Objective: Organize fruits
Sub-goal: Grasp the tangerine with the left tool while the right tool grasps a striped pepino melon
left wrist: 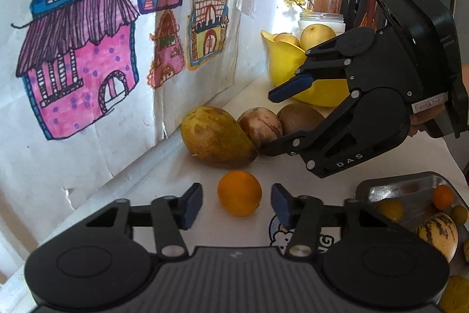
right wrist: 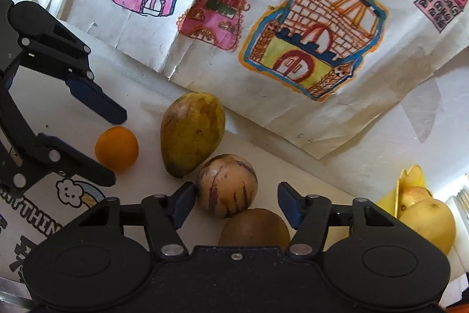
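Observation:
A small orange (left wrist: 239,192) (right wrist: 116,149) lies on the white table, just ahead of and between the open fingers of my left gripper (left wrist: 236,206) (right wrist: 118,147), untouched. Behind it lie a green-yellow mango (left wrist: 215,137) (right wrist: 192,134), a striped pepino melon (left wrist: 259,126) (right wrist: 227,189) and a brown kiwi (left wrist: 299,118) (right wrist: 253,228). My right gripper (right wrist: 236,203) (left wrist: 268,122) is open, its fingers on either side of the melon and kiwi, holding nothing.
A yellow bowl (left wrist: 285,63) (right wrist: 410,187) with pears stands at the back. A metal tray (left wrist: 407,189) at right holds small oranges and a striped melon (left wrist: 438,233). Children's drawings (left wrist: 88,49) hang on the wall along the table's far edge.

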`<action>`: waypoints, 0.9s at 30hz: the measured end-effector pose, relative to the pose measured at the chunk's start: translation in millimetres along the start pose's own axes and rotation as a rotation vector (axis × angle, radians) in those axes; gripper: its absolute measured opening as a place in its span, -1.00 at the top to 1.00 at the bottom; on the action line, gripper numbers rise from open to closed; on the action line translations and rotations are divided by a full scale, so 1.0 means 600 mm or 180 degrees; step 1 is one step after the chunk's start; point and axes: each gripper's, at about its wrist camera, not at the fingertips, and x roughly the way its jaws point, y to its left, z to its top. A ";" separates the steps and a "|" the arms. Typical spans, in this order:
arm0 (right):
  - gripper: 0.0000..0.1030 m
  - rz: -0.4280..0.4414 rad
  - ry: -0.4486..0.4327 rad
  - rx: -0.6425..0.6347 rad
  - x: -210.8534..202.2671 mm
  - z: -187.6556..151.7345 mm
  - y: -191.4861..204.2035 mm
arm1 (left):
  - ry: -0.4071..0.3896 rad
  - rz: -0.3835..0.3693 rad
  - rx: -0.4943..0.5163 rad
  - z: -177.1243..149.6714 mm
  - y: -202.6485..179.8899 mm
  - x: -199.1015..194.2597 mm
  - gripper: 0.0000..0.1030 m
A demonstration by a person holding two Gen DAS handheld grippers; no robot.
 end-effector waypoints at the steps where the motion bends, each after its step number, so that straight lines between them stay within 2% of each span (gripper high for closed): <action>1: -0.14 0.0023 0.0006 -0.0008 0.002 0.001 0.000 | 0.0016 -0.0004 -0.0009 0.000 0.000 0.002 0.12; 4: -0.04 0.0088 0.0035 -0.0046 0.021 0.004 -0.002 | 0.0037 -0.0020 -0.0034 0.001 0.001 0.005 0.28; 6: 0.03 0.0127 0.0059 -0.0053 0.029 0.004 -0.002 | 0.0035 -0.0018 -0.0030 0.001 0.001 0.005 0.29; 12: 0.07 0.0114 0.0043 -0.0049 0.038 0.007 -0.002 | 0.0035 -0.0009 -0.0057 0.001 -0.001 0.006 0.30; 22: 0.10 -0.0156 -0.0185 0.0077 -0.004 0.000 0.028 | -0.0048 0.0069 -0.0118 0.000 0.006 -0.025 0.30; 27: 0.10 -0.0385 -0.0351 0.0175 -0.055 -0.009 0.042 | -0.0108 0.0104 -0.0146 -0.003 0.005 -0.048 0.30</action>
